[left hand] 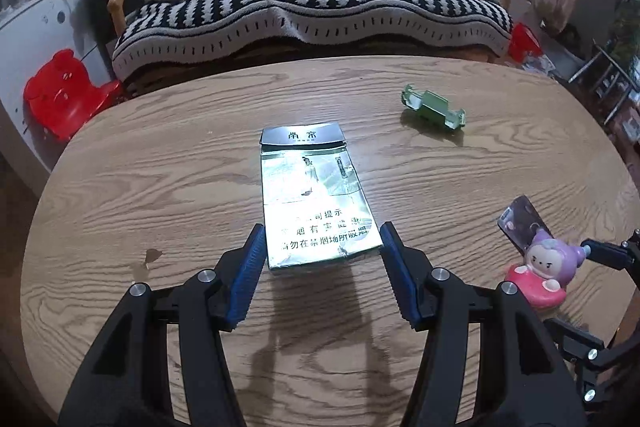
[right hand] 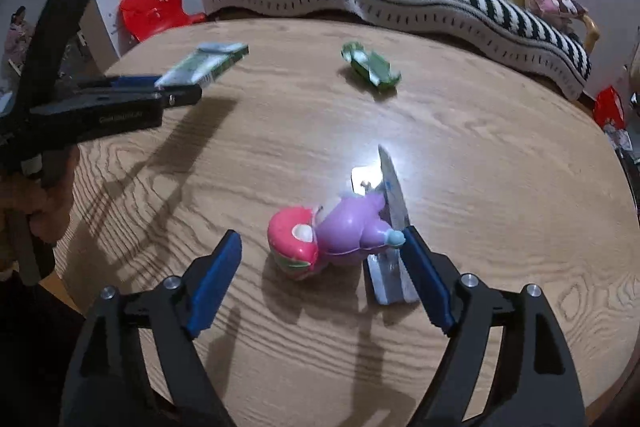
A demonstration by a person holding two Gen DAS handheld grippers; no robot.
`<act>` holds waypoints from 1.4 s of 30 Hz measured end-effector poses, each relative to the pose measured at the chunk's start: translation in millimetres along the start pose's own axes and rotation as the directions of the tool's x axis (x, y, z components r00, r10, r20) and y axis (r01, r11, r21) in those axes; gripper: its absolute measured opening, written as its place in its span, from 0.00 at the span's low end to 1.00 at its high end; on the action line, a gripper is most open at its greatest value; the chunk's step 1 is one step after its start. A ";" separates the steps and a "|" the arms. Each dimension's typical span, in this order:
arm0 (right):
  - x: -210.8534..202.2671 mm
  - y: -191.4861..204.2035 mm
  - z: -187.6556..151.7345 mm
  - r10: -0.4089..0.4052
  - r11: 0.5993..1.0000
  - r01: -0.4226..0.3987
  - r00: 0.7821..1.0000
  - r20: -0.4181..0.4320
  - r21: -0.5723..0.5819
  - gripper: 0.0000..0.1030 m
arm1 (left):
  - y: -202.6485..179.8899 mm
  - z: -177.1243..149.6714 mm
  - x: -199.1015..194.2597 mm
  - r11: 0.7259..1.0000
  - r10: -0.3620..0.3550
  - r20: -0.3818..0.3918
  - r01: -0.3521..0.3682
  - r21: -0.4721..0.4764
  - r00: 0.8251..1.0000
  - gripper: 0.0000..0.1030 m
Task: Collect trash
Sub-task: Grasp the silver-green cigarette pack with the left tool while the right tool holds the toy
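A flattened silver-green cigarette pack (left hand: 314, 201) lies on the round wooden table (left hand: 160, 167). My left gripper (left hand: 322, 241) is open, its blue pads on either side of the pack's near end, and it also shows in the right wrist view (right hand: 160, 87), where the pack (right hand: 206, 63) looks lifted at its far end. A crumpled green carton (left hand: 434, 107) lies farther right; it shows in the right wrist view (right hand: 370, 67) too. My right gripper (right hand: 320, 247) is open around a pink-and-purple toy figure (right hand: 332, 239) beside a shiny card wrapper (right hand: 392, 203).
A sofa with a black-and-white striped cover (left hand: 312, 7) stands behind the table. A red plastic stool (left hand: 60, 95) sits at the left on the floor. A white cabinet (left hand: 36, 27) is at the far left. The toy (left hand: 546, 273) shows at the left view's right edge.
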State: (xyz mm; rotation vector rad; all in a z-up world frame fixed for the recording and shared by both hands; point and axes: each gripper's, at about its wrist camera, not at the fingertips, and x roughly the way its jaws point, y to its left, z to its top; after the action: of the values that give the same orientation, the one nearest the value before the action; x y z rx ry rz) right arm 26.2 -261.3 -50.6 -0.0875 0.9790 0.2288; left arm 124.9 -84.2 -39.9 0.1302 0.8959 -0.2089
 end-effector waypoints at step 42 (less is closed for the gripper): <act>-16.5 -1.5 -13.9 0.024 0.997 -0.022 1.000 -0.015 0.074 0.47 | -25.4 5.0 -9.5 0.997 -0.068 -0.004 0.068 -0.020 0.998 0.55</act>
State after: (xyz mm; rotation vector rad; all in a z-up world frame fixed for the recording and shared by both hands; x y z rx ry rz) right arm 6.4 -267.7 -44.7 -0.0103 1.0039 0.2129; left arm 117.0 -108.7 -30.0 0.0820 0.9071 -0.2631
